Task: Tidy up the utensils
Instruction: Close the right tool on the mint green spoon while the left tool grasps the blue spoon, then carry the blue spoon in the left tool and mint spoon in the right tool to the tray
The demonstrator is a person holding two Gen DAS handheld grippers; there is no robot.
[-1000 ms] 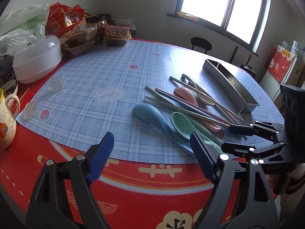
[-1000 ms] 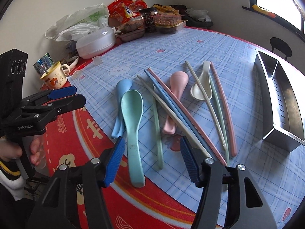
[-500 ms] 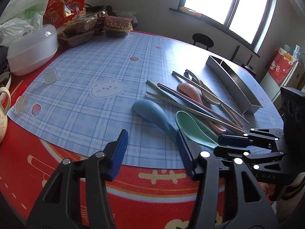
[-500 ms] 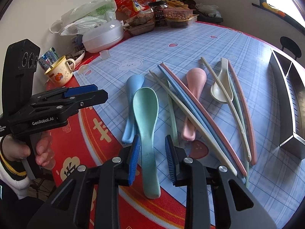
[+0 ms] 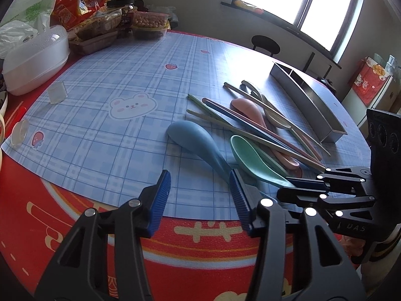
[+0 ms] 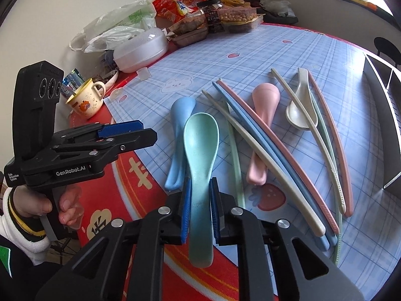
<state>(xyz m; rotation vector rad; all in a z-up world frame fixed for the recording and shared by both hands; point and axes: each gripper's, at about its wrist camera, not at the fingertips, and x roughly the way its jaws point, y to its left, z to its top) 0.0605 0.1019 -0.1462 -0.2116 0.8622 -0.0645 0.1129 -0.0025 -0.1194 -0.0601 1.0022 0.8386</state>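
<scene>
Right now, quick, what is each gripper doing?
Left gripper: partly open, holding nothing, over the mat's edge.
Right gripper: closing on the green spoon, pads against its handle.

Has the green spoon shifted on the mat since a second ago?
No. The green spoon still lies beside the blue spoon as before; only the right tongs are closing around its handle.

A yellow mug (image 6: 86, 99), a white lidded container (image 5: 35, 60) and snack packets (image 5: 77, 2) crowd the bench's far edge.
</scene>
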